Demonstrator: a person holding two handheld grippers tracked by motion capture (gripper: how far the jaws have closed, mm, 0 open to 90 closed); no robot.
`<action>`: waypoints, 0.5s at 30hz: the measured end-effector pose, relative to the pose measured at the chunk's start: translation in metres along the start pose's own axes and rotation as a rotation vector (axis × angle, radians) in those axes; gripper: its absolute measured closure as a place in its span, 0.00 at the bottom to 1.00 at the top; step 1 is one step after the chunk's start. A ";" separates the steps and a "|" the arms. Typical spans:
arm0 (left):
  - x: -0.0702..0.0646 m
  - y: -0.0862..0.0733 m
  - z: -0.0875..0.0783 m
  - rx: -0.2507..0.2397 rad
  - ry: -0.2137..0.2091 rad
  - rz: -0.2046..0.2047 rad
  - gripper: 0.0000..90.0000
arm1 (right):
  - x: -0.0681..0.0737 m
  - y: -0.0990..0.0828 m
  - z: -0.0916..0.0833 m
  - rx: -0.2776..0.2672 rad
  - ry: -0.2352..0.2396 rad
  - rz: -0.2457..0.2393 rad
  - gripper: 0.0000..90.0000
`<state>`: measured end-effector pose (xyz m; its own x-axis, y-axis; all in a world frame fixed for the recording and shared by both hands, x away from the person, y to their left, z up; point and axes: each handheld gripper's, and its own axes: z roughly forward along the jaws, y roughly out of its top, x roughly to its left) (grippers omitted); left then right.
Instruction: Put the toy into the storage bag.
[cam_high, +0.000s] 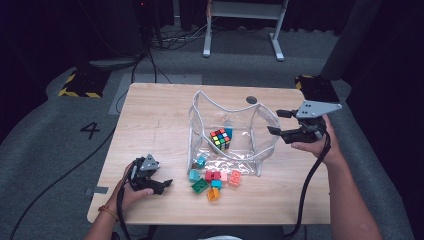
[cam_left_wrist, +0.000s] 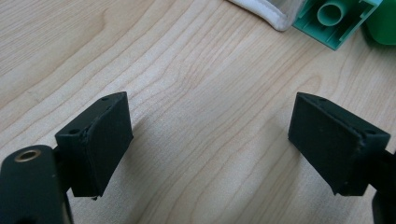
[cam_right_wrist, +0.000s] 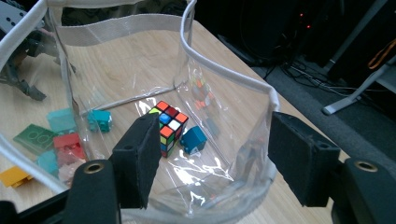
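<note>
At the clear bag's (cam_high: 235, 135) right rim, your right gripper (cam_high: 281, 123) stands spread, pinching nothing, while your left gripper (cam_high: 161, 184) rests spread over bare table (cam_high: 150, 115).

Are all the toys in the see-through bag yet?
Not yet. The puzzle cube and a blue block already sit inside the clear bag. The right gripper is open beside the bag's rim, holding nothing. The left gripper is open and empty on the table. A pile of coloured blocks in front of the bag looks left to go in.
</note>
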<state>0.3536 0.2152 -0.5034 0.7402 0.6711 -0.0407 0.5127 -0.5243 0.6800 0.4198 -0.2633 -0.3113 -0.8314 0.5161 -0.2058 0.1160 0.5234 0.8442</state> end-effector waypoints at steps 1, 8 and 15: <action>0.000 0.000 0.000 0.000 0.000 0.000 0.15 | 0.000 -0.002 -0.003 0.002 -0.010 -0.002 0.38; 0.000 0.000 0.000 0.000 0.000 -0.001 0.15 | 0.004 -0.016 -0.016 -0.033 -0.050 0.032 0.33; 0.000 0.000 0.000 0.000 0.001 0.000 0.15 | 0.010 -0.028 -0.029 -0.061 -0.073 0.050 0.30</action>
<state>0.3535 0.2152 -0.5033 0.7399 0.6715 -0.0404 0.5128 -0.5241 0.6800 0.3921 -0.2926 -0.3230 -0.7834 0.5896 -0.1966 0.1211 0.4551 0.8822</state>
